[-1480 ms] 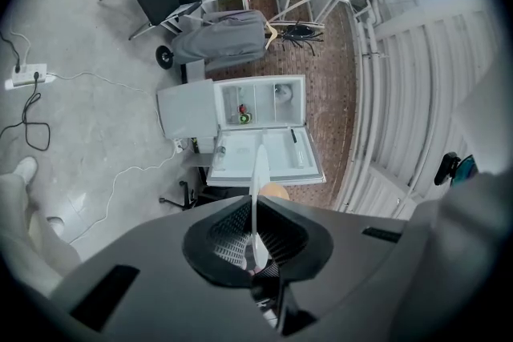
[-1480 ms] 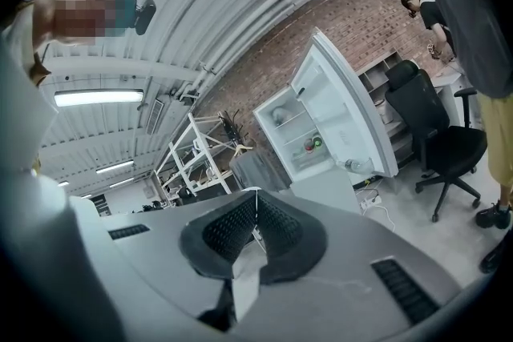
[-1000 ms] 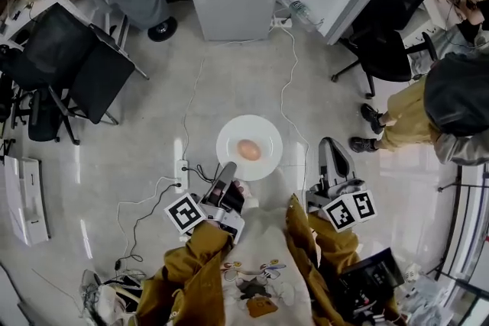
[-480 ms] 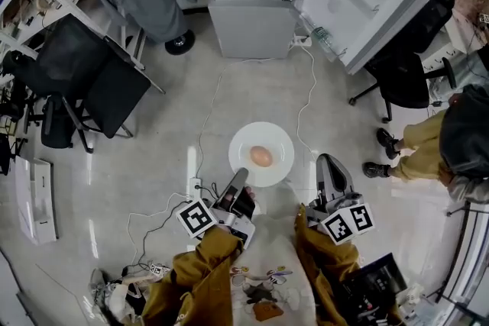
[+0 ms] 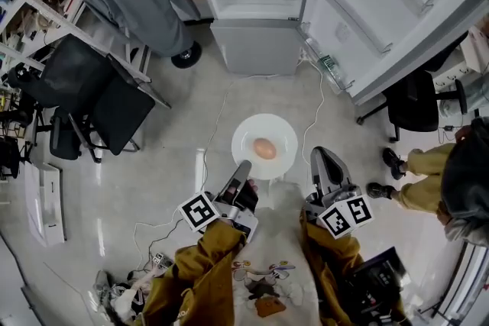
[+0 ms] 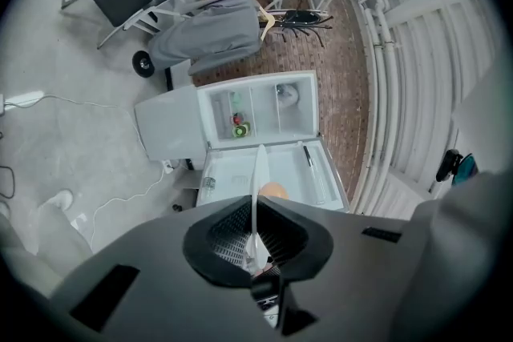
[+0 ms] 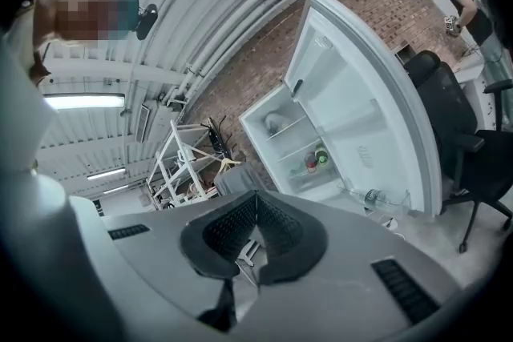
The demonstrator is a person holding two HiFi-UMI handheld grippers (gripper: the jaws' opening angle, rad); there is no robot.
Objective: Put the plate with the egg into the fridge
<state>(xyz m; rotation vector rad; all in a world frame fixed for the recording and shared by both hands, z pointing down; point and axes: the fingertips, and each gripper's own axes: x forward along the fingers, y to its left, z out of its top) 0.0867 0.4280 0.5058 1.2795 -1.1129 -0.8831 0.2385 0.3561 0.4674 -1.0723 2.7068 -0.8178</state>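
**A:** Since the egg (image 5: pixel 265 148) is sitting loose, is the left gripper (image 5: pixel 244 166) clamping the plate (image 5: pixel 246 135) level by its near rim, mid-frame?

**B:** Yes. The right gripper (image 5: pixel 321 155) is hanging beside it, jaws together, empty. The fridge (image 5: pixel 256 46) is standing open at top.

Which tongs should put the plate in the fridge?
Left. The left tongs clamp the plate by its rim with the egg on it, and the fridge stands open ahead. The right tongs are shut on nothing.
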